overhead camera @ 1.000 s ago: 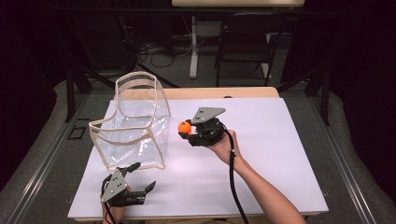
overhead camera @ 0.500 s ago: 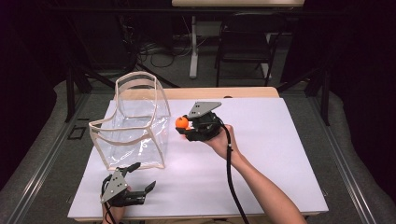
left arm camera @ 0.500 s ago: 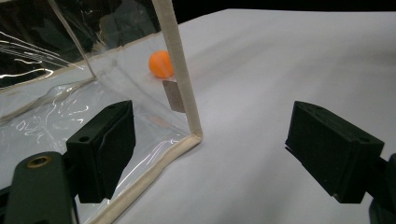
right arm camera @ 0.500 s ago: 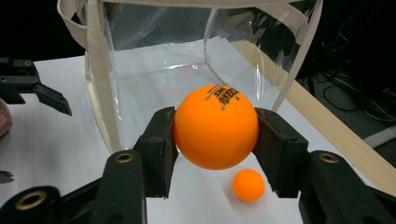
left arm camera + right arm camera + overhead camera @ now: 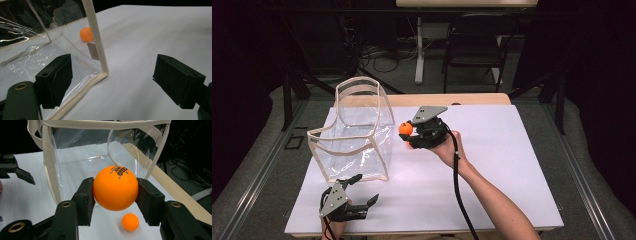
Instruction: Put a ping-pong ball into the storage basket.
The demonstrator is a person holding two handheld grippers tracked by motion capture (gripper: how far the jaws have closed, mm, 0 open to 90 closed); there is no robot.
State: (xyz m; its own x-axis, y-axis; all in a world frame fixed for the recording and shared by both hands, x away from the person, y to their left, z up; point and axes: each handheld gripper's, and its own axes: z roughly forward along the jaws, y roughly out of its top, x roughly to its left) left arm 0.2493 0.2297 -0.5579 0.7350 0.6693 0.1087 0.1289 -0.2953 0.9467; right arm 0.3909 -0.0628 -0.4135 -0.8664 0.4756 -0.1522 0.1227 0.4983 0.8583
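A clear plastic bag (image 5: 357, 137) with beige trim stands on the white table (image 5: 492, 165), left of centre. Just right of it, my right gripper (image 5: 410, 131) hovers above the table, shut on an orange ball (image 5: 405, 128). In the right gripper view that ball (image 5: 115, 188) sits pinched between the pads, facing the bag (image 5: 82, 150). A second, smaller-looking orange ball (image 5: 130, 221) lies on the table below. My left gripper (image 5: 368, 187) rests open near the front edge, its jaws astride the bag's near corner (image 5: 101, 67) without touching it. Through the clear wall an orange ball (image 5: 86, 34) shows.
A wooden strip (image 5: 452, 99) runs along the table's far edge. Beyond it stand a dark chair (image 5: 474, 55) and a white post (image 5: 418, 50) with cables on the floor. The table's right half is bare white.
My right gripper has shifted slightly left and up toward the bag, the ball still in it. The left gripper has stayed put.
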